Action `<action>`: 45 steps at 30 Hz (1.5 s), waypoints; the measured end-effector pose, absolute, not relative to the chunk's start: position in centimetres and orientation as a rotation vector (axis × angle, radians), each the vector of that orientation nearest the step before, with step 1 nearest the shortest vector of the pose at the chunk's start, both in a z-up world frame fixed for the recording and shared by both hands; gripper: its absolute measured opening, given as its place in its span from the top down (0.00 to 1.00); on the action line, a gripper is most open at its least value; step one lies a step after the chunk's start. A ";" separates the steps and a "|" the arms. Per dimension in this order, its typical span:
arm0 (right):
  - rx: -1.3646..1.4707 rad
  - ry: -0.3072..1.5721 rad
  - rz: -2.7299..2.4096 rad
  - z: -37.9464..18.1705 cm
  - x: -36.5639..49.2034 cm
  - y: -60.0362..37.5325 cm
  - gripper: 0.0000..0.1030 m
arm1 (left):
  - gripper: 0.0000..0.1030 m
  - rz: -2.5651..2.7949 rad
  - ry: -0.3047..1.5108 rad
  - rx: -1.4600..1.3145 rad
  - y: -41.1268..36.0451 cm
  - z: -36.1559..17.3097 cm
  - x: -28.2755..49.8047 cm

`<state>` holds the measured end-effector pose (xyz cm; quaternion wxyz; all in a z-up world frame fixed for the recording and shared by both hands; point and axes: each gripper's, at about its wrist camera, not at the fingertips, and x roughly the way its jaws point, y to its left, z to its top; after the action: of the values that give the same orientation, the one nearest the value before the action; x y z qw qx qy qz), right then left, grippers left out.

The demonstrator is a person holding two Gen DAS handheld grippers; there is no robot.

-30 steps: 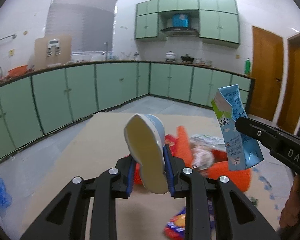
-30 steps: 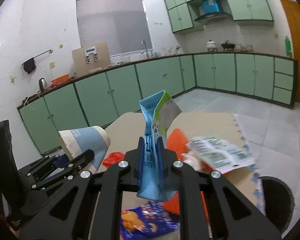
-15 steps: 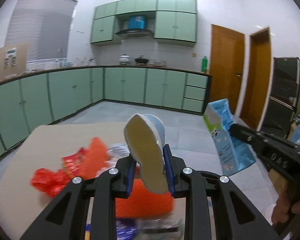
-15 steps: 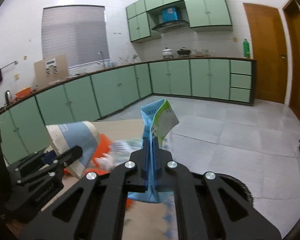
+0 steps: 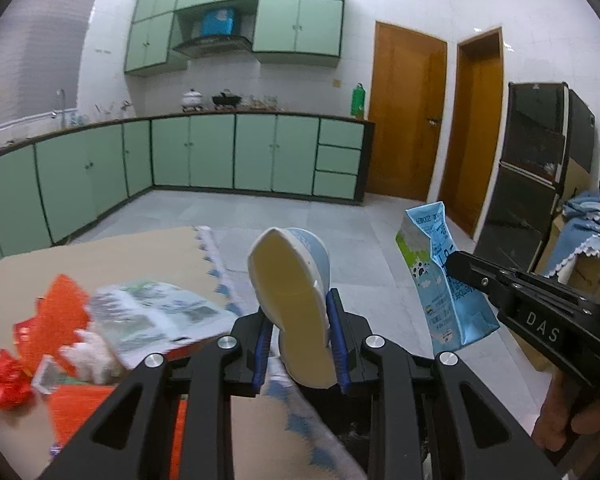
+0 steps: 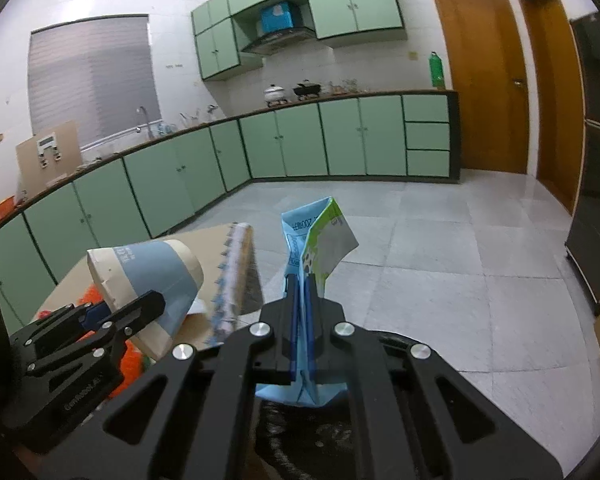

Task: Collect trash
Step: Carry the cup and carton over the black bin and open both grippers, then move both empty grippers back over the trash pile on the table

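The squashed blue-and-cream paper cup (image 5: 290,304) sits pinched between the blue pads of the left tongs (image 5: 300,346), held near its lower end. Its long axis rises up and slightly away from the tongs, with the flattened cream mouth facing back toward the camera. The crumpled light-blue milk carton (image 6: 312,280) is clamped flat in the right tongs (image 6: 302,328), its long axis nearly upright and the folded spout end on top.

Both pieces are gripped low, so most of each stands free above the pads. A quick swing could lever the cup out, since its crushed wall gives little bite. The carton is thin where it is squeezed and could slide down.

Below and just ahead of the right tongs lies a dark round opening (image 6: 324,428), probably the bin; letting go early would likely drop the trash on the grey tiled floor (image 6: 440,248) instead.

Left of the left tongs, the brown cardboard-covered table (image 5: 112,256) carries more red and orange wrappers (image 5: 56,312) and a blurred printed packet (image 5: 160,316), not yet collected.
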<state>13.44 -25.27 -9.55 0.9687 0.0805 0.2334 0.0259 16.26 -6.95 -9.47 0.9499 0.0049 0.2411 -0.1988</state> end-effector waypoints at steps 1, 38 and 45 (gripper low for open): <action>0.167 0.477 0.045 -10.0 13.7 -25.7 0.97 | 0.74 -0.410 0.501 0.012 -7.4 -9.7 16.7; 0.167 0.443 0.092 -11.5 12.0 -18.5 0.13 | 0.18 -0.049 0.490 0.021 6.2 -8.3 10.5; 0.155 0.456 0.178 -11.9 11.0 -13.6 0.13 | 0.18 0.017 0.529 -0.001 9.8 -10.0 8.3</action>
<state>10.99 -13.58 -11.92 0.9673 0.0765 0.2253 0.0881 8.31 9.80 -9.97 0.9652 -0.0006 0.2614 0.0085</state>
